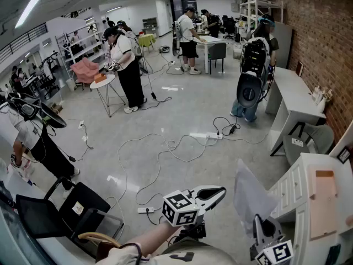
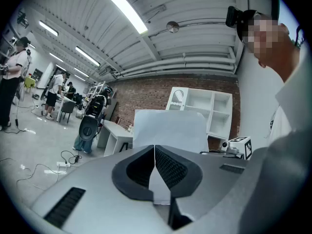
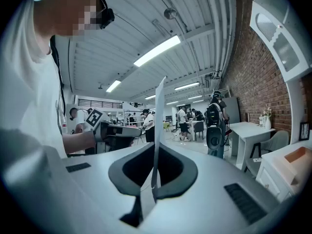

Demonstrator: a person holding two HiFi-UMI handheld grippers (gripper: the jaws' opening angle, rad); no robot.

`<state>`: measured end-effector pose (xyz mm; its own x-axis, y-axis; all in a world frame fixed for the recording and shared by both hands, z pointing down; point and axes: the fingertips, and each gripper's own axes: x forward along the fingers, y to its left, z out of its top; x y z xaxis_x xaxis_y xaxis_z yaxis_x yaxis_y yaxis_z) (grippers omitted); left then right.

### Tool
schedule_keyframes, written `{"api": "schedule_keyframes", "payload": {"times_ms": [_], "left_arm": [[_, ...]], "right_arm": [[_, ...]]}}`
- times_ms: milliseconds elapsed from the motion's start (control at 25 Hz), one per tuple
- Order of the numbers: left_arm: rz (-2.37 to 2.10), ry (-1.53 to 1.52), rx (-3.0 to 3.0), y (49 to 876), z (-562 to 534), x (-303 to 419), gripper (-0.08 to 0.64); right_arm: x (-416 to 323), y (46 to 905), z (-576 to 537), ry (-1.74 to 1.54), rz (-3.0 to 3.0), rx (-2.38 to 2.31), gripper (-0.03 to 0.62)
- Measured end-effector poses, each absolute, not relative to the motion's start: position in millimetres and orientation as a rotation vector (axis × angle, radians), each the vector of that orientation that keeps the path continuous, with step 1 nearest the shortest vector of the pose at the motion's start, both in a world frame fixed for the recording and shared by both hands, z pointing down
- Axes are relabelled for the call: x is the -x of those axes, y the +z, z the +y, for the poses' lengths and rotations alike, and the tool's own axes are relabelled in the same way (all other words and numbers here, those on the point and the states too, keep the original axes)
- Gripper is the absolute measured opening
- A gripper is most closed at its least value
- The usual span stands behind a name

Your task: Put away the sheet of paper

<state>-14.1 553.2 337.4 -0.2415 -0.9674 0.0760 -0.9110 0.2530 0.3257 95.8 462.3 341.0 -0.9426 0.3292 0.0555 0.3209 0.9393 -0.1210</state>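
Observation:
The sheet of paper (image 1: 251, 195) is white and stands upright at the lower right of the head view, just left of a white cabinet. My right gripper (image 1: 258, 221) is shut on its bottom edge. In the right gripper view the sheet of paper (image 3: 158, 126) shows edge-on, rising from between the jaws of the right gripper (image 3: 156, 147). My left gripper (image 1: 220, 192) is held level a little to the left of the sheet, pointing at it, shut and apart from it. In the left gripper view the left gripper (image 2: 154, 147) has its pads together, and the sheet of paper (image 2: 168, 130) faces it flat-on beyond the tips.
A white cabinet with drawers (image 1: 300, 195) stands at the right, a pale orange object (image 1: 325, 180) on its top. A white desk (image 1: 295, 101) lines the brick wall. Cables and a power strip (image 1: 205, 136) lie on the floor. A black chair (image 1: 71, 208) is lower left. Several people stand farther off.

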Motion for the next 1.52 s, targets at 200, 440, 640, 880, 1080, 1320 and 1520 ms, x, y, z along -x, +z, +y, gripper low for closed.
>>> {"api": "schedule_keyframes", "payload": {"times_ms": [200,440,640,880,1080,1320,1520], "left_arm": [[-2.269,-0.332,-1.735,336.9,560.4,11.5,0.021],[-2.305,-0.342,-1.696,340.3,581.3,14.0,0.021],[-2.344,-0.354,-1.649,342.0,605.7,28.4,0.021],[-2.452,-0.333,-1.587,344.0,637.8,52.4,0.021],[-2.501,-0.275,-1.574,341.5,668.4,73.1,0.021],[-2.444,-0.279,-1.646,344.6,671.0,87.6,0.021],[-2.318,-0.289,-1.716,359.8,635.3,83.7,0.021]], "right_arm": [[-96.8,339.0,467.7,0.159,-3.018,0.527,0.028],[-88.4,342.0,480.5,0.158,-2.989,0.535,0.028],[-72.5,342.8,493.4,0.186,-2.977,0.55,0.028],[-44.7,345.6,514.3,0.161,-2.975,0.548,0.028],[-16.5,342.0,548.0,0.133,-2.97,0.595,0.028],[-2.9,338.7,562.1,0.085,-2.955,0.52,0.028],[-18.0,340.4,535.0,0.097,-2.929,0.383,0.028]]}}
